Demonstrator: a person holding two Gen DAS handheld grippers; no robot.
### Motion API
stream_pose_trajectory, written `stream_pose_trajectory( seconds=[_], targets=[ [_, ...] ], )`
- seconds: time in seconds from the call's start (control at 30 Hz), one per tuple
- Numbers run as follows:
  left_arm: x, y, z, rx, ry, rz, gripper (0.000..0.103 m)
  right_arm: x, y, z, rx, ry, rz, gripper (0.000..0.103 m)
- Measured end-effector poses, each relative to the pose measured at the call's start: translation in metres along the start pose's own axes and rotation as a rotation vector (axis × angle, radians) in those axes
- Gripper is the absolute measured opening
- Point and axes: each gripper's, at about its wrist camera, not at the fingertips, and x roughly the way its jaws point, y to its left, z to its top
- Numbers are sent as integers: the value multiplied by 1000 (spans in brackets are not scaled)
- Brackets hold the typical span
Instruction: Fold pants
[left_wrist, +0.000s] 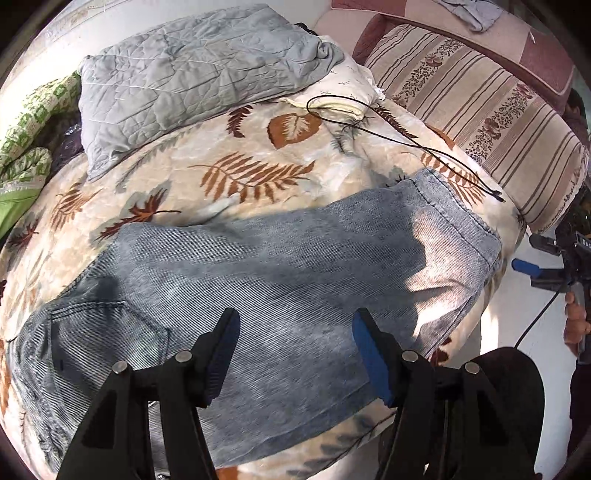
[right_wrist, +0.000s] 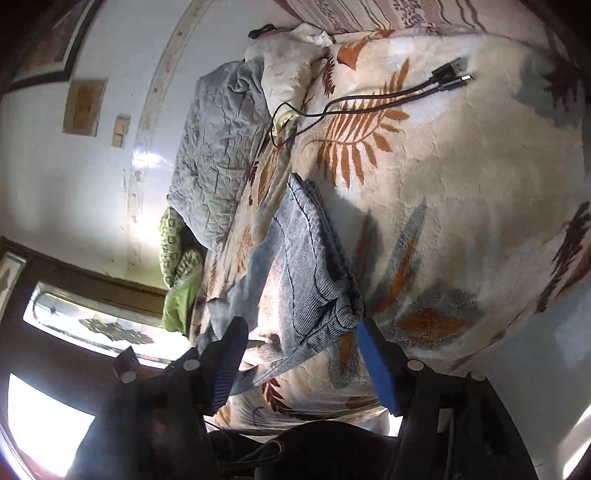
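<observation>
The left gripper (left_wrist: 295, 350) has its two fingers wide apart. It holds nothing. Right under it and in front of it lie the pants (left_wrist: 266, 280), a pair of blue jeans. They are spread flat across the blanket (left_wrist: 258, 162), folded so one layer lies on the other. A back pocket (left_wrist: 107, 332) shows just to the left of the left finger. The leg ends reach out to the right, near the edge of the bed. The fingers hang over the cloth, and whether they touch it is hard to tell.

The right gripper (right_wrist: 299, 354) is open too, with its two fingers far apart. It is not gripping anything. The pants (right_wrist: 306, 266) lie just ahead of it, and a corner of them pokes in between the two fingers. The fingers do not squeeze it.

There is one pair of pants. There are two grippers, each with two fingers and blue pads. In the left wrist view the right gripper (left_wrist: 543, 258) shows at the far right side, with a hand (left_wrist: 578, 321) on its handle.

Farther away, one grey quilt (left_wrist: 184, 77) sits folded at the head of the bed. One black cable (left_wrist: 406, 140) lies on the leafy blanket, and its two plug ends (right_wrist: 452, 75) show in the right wrist view. A striped cushion (left_wrist: 480, 110) runs along the far side.
</observation>
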Motion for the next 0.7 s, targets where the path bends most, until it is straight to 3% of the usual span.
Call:
stream_pose_trajectory(
  seconds=[0.13, 0.23, 0.33, 0.43, 0.57, 0.7],
  targets=[
    [30, -15, 3, -4, 23, -22, 64, 15, -11, -8, 74, 18, 4, 65],
    [49, -20, -14, -2, 110, -34, 64, 24, -16, -13, 91, 19, 5, 65],
    [41, -37, -34, 134, 101, 24, 65, 35, -20, -10, 95, 12, -19, 65],
    [33, -41, -43, 176, 154, 6, 65, 34, -15, -4, 84, -31, -4, 65],
    [27, -29, -29, 69, 157, -82, 65, 43, -10, 7, 86, -50, 1, 65],
    [22, -20, -4, -41, 46, -74, 66, 52, -3, 6, 84, -78, -29, 63]
  ],
)
